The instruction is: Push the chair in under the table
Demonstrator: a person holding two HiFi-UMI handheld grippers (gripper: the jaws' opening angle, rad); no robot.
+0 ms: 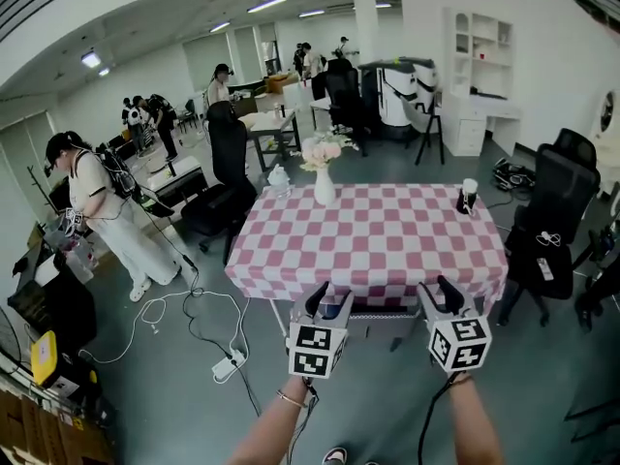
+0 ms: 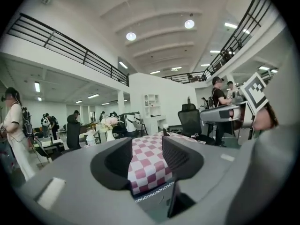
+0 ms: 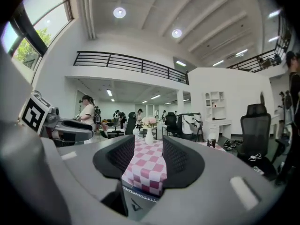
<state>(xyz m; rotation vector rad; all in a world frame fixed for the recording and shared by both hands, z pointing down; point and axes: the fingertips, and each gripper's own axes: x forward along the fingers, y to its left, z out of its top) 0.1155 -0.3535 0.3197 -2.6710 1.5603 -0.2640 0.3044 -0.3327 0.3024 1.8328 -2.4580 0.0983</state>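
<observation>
Forearms at the bottom of the head view, one handheld unit each. Left gripper point(image 1: 329, 303) and right gripper point(image 1: 438, 296) are held side by side, pointing roughly level at the near edge of the bench point(image 1: 387, 235).

- Left fingers point(image 2: 112, 161): apart, nothing between them, only the pink checked cloth beyond.
- Right fingers point(image 3: 115, 158): apart too, empty, same cloth seen through the gap.
- Neither gripper touches the bench or anything else.

On the bench: flower vase point(image 1: 325, 187) at the far side, small dark cup point(image 1: 468, 198) at the far right corner.

Only candidate for the chair point(image 1: 376, 313) is a dark strip just under the cloth hem, between the two grippers. Too little shows to be sure. Black office chair on the left point(image 1: 225, 168) stands near the far left corner, black office chair on the right point(image 1: 557, 201) just beside the right edge; neither is tucked in.

My read: if that strip is the seat, the push is basically done and the hands are clear of it. If not, the next move means dropping both grippers to the backrest, setting them evenly on it and pushing straight in, no skew, without snagging the cloth.
</observation>
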